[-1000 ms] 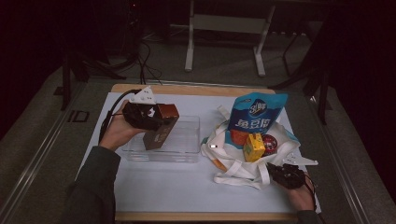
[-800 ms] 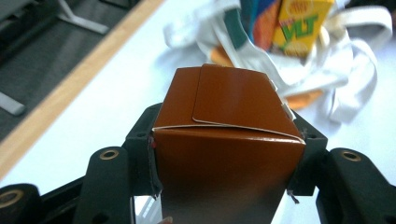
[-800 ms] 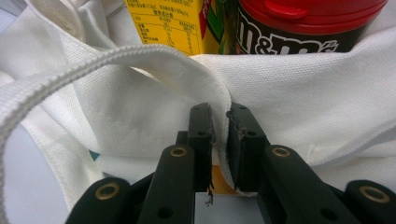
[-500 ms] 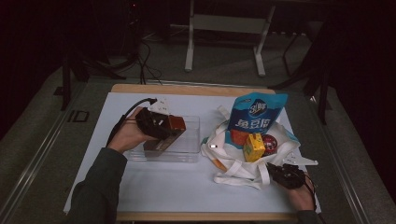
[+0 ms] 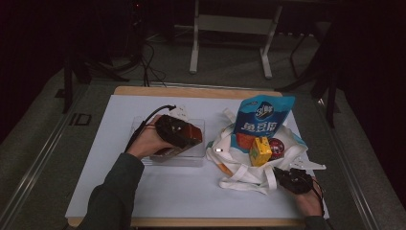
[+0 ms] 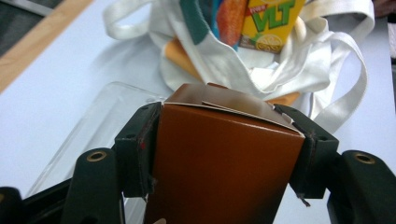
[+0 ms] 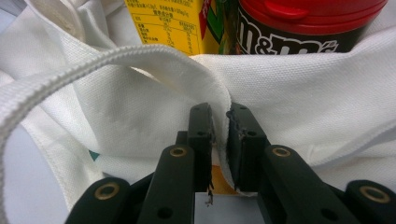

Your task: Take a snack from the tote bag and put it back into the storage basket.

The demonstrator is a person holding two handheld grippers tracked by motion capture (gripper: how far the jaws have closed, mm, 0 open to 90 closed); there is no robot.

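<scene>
Brown box (image 6: 219,154) base cut off (bottom edge); candy jar (image 7: 303,23) top cropped.

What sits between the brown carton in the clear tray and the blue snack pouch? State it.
In the high view, the clear tray's right wall and the white tote bag's rim lie between the brown carton and the blue snack pouch.

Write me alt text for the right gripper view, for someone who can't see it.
The right gripper pinches the edge of a white cloth bag between its two black jaws. Behind the cloth stand a yellow juice carton and a dark candy jar with a red lid.
</scene>
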